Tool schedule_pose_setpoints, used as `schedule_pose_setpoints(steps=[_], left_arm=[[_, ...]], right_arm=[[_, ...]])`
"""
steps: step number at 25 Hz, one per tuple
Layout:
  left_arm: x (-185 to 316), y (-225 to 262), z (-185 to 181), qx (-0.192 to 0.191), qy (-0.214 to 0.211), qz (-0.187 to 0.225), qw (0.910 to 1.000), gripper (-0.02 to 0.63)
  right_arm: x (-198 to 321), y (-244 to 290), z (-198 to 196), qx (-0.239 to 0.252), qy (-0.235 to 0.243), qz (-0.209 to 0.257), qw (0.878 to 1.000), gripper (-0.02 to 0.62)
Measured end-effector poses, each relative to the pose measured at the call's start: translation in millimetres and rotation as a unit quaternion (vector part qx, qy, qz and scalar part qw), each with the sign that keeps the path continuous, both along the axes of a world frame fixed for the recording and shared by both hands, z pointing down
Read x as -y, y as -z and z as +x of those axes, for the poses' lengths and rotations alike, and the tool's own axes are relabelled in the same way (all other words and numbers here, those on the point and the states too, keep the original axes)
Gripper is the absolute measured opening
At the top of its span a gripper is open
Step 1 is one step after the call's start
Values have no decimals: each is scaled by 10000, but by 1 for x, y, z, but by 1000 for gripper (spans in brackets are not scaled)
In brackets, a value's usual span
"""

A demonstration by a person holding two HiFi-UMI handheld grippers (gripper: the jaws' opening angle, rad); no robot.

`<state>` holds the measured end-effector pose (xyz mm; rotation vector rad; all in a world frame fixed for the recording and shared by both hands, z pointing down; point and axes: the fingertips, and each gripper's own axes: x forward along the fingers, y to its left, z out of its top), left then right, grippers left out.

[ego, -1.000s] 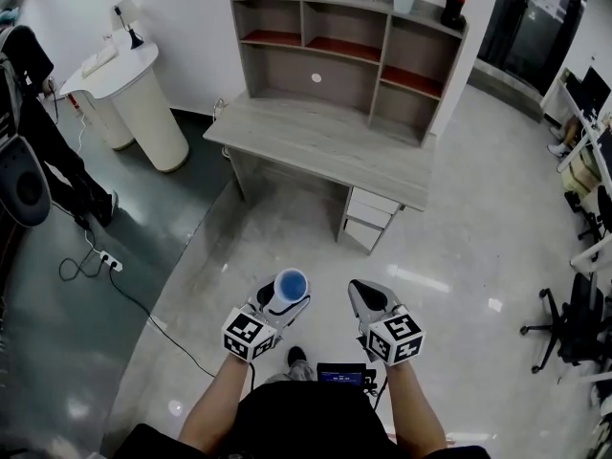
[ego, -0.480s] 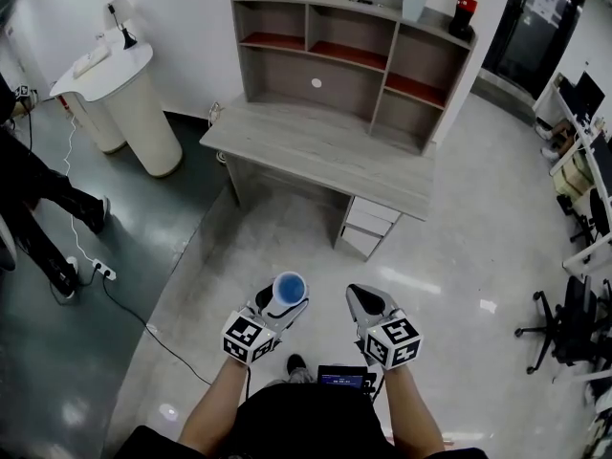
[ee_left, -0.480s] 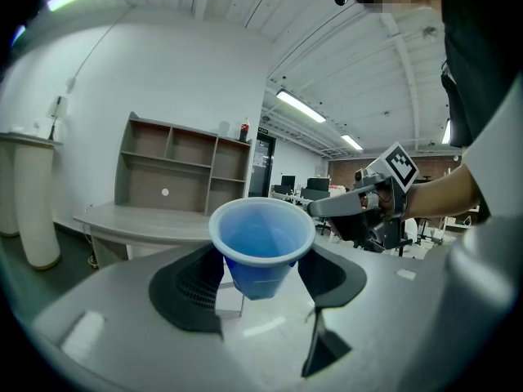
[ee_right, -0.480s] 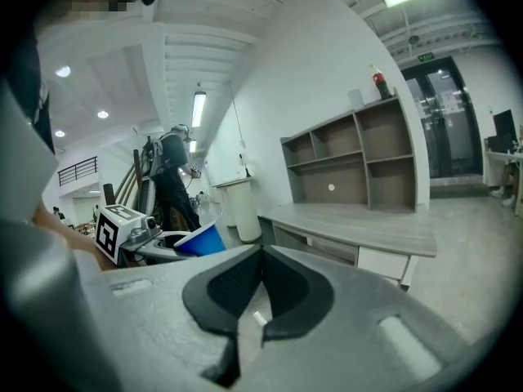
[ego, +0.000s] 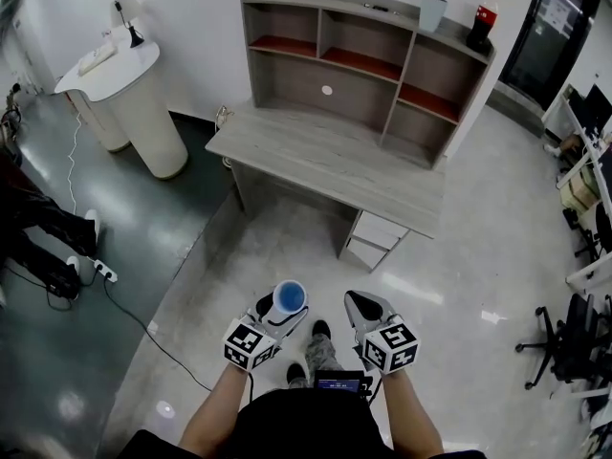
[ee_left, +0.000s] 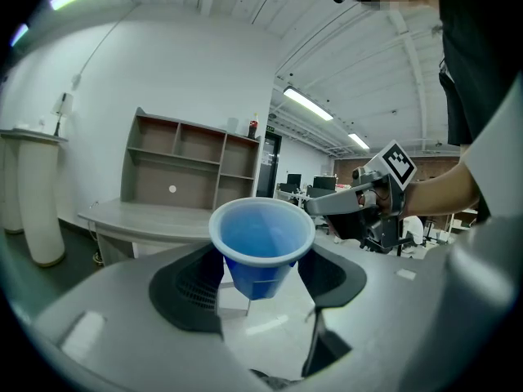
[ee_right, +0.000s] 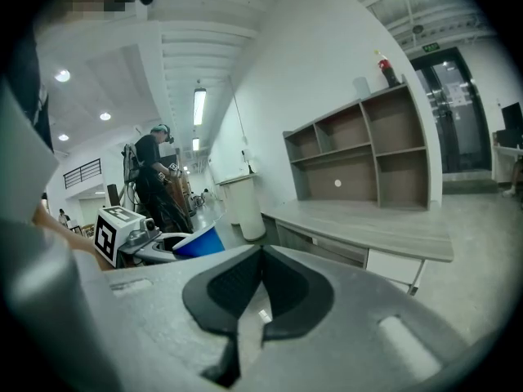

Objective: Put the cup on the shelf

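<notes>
The blue cup (ego: 290, 295) is kept grasped in the left claw (ego: 278, 312); the right claw (ego: 357, 304) is clenched, empty. Both have been carried nearer the shelf (ego: 375, 65).

Blue plastic cup (ego: 290, 296): saturated blue wall and interior, with a paler, whitish-blue rim.

Left gripper (ee_left: 260, 269) and right gripper (ee_right: 260, 288): matt grey bodies with black pads. Each carries a white marker cube (ego: 251, 342) printed with black square patterns.

Grey wood-grain bench (ego: 325, 156): light grey with a streaked grain; the drawer fronts (ego: 373, 237) are white.

Grey wooden shelf unit (ego: 296, 76): same grey grain (the shelf boards themselves are reddish-brown).

Round pedestal (ego: 143, 103): plain white.

Floor (ego: 478, 256): glossy off-white, turning dark grey-green at the left.

Plastic bottle (ego: 481, 17) atop the shelf unit: dark with a red label.
</notes>
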<state>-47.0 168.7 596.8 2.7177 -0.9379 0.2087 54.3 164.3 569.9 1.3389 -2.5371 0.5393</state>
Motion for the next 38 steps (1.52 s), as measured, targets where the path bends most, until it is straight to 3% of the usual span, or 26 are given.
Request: schedule_pose_setpoints(steps=[7, 22, 30, 38], left_arm=[[55, 5, 3, 104, 161, 14, 9998, 293], [195, 26, 45, 88, 478, 109, 9988, 293], [233, 22, 39, -39, 875, -33, 9961, 293], [280, 15, 26, -101, 992, -37, 9950, 293]], right_arm=[[63, 5, 1, 65, 208, 41, 9998, -2], [212, 21, 46, 220, 453, 185, 9986, -2], [254, 15, 46, 273, 667, 122, 9973, -2], [300, 8, 32, 228, 772, 82, 9967, -2]])
